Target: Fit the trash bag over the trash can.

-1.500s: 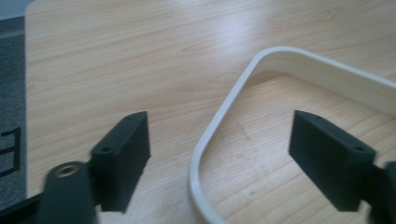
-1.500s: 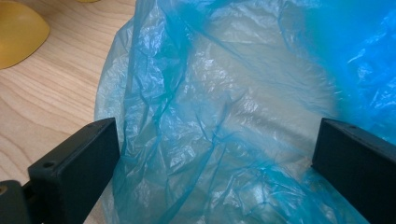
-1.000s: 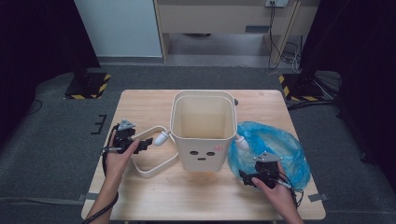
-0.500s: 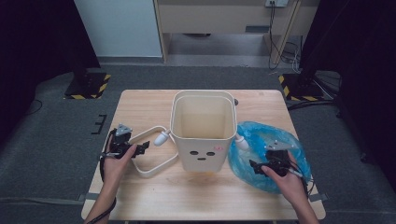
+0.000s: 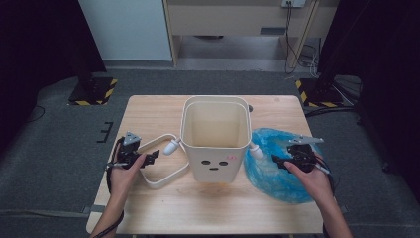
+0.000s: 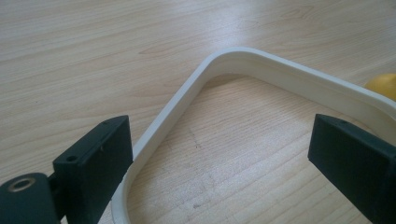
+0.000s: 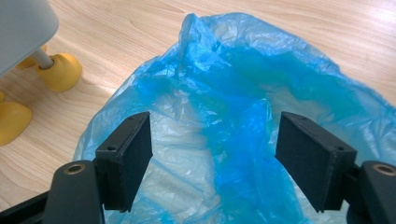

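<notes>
A cream bin (image 5: 215, 139) stood mid-table. The left gripper (image 5: 148, 157), jaws wide apart, sat over its handle (image 6: 187, 102). The right gripper (image 5: 278, 162) hung open over a blue bag (image 7: 233, 107) near the right edge.

— What's on your table (image 5: 148, 111)?

— One cream bin (image 5: 215, 136), upright at centre, with a face printed on its near wall. Its handle (image 5: 166, 176) is swung down flat on the wood to your left. A crumpled blue plastic bag (image 5: 277, 168) lies just beside the bin on your right.

— And your hands?

— Your left gripper (image 5: 148, 157) sits over the handle, jaws apart. Your right gripper (image 5: 282, 161) rests over the bag; jaw spacing too small to tell.
</notes>
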`<state>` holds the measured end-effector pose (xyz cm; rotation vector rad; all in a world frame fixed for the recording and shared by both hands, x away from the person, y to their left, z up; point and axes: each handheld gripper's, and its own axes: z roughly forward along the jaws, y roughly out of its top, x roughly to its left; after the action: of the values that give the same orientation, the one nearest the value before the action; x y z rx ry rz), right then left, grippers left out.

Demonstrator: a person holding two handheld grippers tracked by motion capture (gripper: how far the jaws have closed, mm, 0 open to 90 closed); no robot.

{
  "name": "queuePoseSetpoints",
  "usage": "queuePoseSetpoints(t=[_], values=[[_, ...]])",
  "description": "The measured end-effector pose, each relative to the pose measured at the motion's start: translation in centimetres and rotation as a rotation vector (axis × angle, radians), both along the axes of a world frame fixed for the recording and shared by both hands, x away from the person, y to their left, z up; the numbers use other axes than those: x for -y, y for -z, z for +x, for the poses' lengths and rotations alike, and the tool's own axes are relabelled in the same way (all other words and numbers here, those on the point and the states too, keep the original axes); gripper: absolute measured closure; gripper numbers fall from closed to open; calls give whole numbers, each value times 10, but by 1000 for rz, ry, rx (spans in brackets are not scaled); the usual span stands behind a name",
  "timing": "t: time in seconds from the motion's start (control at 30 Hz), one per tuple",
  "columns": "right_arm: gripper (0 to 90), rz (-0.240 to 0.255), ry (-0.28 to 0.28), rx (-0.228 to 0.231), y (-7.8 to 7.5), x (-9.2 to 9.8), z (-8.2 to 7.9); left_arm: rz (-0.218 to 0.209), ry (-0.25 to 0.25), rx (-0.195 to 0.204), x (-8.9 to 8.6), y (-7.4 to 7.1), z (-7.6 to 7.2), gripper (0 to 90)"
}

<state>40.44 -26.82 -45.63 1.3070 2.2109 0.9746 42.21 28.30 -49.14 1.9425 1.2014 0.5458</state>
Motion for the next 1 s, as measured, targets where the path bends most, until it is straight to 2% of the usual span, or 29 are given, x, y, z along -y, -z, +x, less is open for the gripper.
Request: queuePoseSetpoints(t=[0.17, 0.27, 0.3, 0.43, 0.57, 0.63, 0.8, 0.9, 1.0], values=[[287, -38, 18, -18, 4, 5, 10, 10, 1, 0, 0, 1, -1, 65], [330, -65, 42, -43, 14, 11, 20, 11, 3, -1, 0, 2, -1, 67], [347, -60, 48, -61, 20, 12, 23, 13, 5, -1, 0, 3, -1, 68], [380, -73, 43, -103, 36, 10, 30, 26, 6, 0, 1, 3, 0, 70], [465, -78, 44, -138, 53, 8, 34, 27, 6, 1, 1, 3, -1, 72], [514, -75, 45, -137, 58, 8, 35, 27, 4, 3, 1, 3, -1, 72], [663, -74, 23, -136, 61, 7, 34, 25, 1, 6, -1, 3, -2, 73], [795, -69, 4, -129, 61, 6, 34, 25, -3, 8, -2, 2, -2, 74], [858, -65, -6, -122, 62, 6, 33, 21, -9, 9, -3, 2, -2, 74]])
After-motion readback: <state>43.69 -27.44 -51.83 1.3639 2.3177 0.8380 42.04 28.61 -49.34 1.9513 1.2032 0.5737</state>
